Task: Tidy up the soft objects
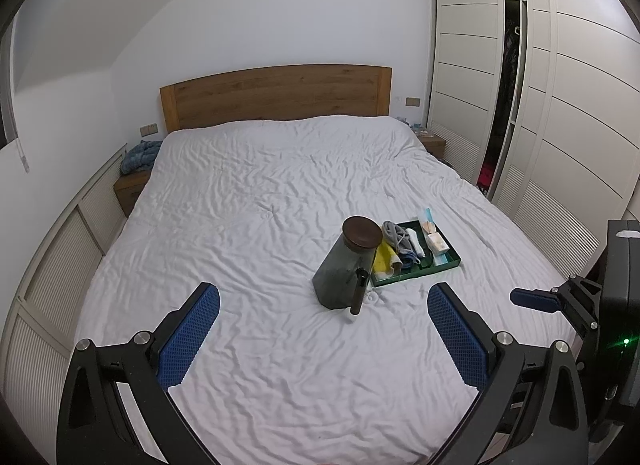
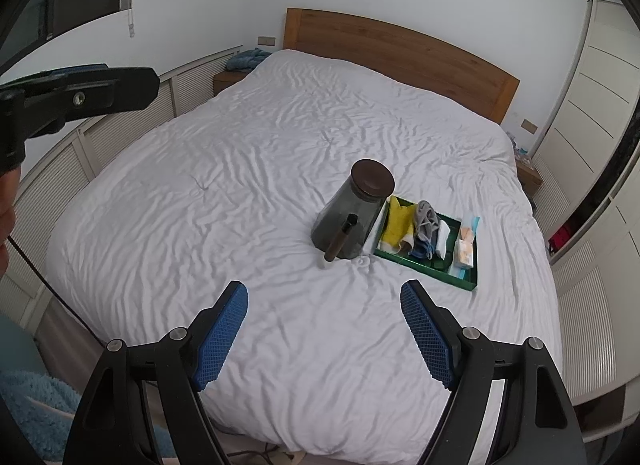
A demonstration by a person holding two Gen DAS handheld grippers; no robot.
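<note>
Plainly, stage: the scene fits two readings; either the soft things in the tray are already gathered and the grippers have no more to fetch, or they wait there to be sorted; one moment cannot settle it
Soft objects: a yellow cloth [image 2: 396,225], a grey cloth [image 2: 426,219], a blue cloth [image 2: 424,249] and a white roll [image 2: 443,239] lie side by side inside the green tray [image 2: 436,269], touching one another
Tray, other contents: a small packet [image 2: 466,251] lies along its right side, with a blue-edged flat pack under it; what that pack is I cannot tell
Jar: a dark glass jar [image 2: 346,221] with a brown lid [image 2: 373,179] stands just beside the tray's left end, touching it or nearly; its contents are too murky to tell; a dark stick [image 2: 340,239] leans against its front
Bed: the white bed [image 2: 240,185] carries tray and jar, right of its middle
Left gripper [image 1: 323,331]: fingers spread wide, holding nothing, above the bed, short of the jar
Right gripper [image 2: 324,329]: fingers likewise wide and empty, well short of the tray
Next move: any reach for a cloth calls for a pinch from above on one fold, clear of its neighbours
</note>
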